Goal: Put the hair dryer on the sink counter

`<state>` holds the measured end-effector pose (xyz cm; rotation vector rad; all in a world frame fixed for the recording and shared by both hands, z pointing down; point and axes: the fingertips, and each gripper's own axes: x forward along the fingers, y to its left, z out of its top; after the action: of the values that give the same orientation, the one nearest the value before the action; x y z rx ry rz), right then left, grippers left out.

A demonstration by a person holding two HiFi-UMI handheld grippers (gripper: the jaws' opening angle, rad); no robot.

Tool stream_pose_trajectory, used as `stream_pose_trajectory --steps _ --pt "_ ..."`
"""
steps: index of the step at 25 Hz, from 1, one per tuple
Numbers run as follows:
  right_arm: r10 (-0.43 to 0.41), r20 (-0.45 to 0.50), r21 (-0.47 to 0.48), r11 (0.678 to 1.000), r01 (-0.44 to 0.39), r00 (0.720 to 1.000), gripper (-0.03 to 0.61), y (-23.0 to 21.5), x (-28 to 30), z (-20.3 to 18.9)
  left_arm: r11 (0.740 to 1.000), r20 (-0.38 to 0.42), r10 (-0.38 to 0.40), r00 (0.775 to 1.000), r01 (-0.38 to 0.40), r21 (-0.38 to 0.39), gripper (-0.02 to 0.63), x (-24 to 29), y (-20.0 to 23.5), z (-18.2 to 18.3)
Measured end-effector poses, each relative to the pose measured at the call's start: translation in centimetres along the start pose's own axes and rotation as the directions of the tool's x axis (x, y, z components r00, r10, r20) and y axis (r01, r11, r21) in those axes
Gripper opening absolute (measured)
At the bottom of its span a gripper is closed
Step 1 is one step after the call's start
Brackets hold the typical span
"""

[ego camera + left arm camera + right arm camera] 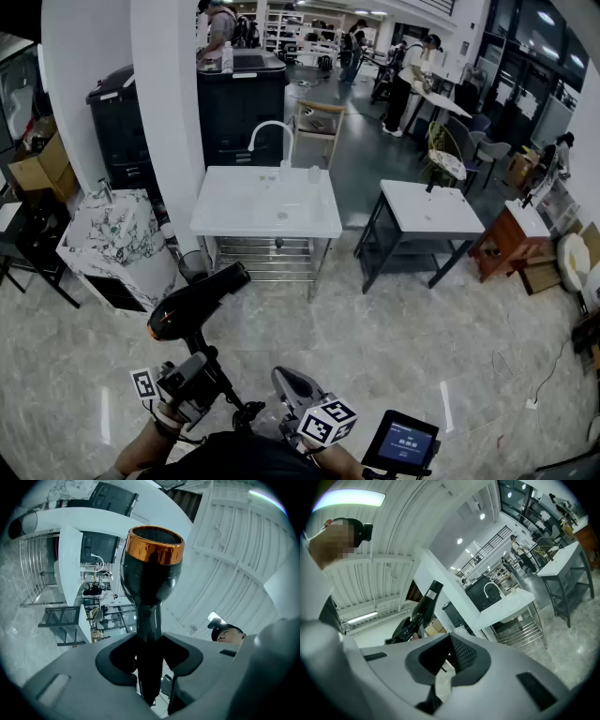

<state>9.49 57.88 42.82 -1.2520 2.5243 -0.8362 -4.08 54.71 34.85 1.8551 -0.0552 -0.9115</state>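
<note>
At the near left, the hair dryer (199, 302) is clamped by its handle in the left gripper (202, 367) and tilted upward, evidently so that it can be carried clear of the floor. The sink counter (234, 220) meant for it stands well apart, far ahead. At the near right, the right gripper (291, 382) is closed on nothing, apparently not needed.

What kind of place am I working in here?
Likely a big open hall or showroom, not a home bathroom: a freestanding sink counter with faucet on polished floor, a second table beside it, people working behind.
</note>
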Motion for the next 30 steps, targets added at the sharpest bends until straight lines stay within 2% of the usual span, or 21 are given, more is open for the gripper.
stream_pose_trajectory --steps 9,18,25,30 --pt "-0.021 -0.008 0.005 1.0 0.021 1.0 0.006 -0.7 4.1 0.3 1.0 0.003 0.004 1.0 -0.004 -0.001 0.156 -0.6 1.1 4.3" --pt "-0.067 0.056 0.055 0.996 0.064 0.996 0.006 -1.3 8.6 1.4 1.0 -0.02 0.02 1.0 -0.02 -0.011 0.156 -1.8 4.1 9.1" --pt "-0.108 0.022 0.089 0.99 0.106 0.994 0.006 -3.6 10.9 1.0 0.996 -0.05 0.074 0.996 -0.076 -0.047 0.156 -1.5 8.4 11.2" --pt "-0.073 -0.01 0.114 0.991 0.073 0.997 0.006 -6.6 14.8 1.4 0.994 -0.023 0.091 0.996 -0.092 -0.05 0.156 -0.2 11.4 13.7"
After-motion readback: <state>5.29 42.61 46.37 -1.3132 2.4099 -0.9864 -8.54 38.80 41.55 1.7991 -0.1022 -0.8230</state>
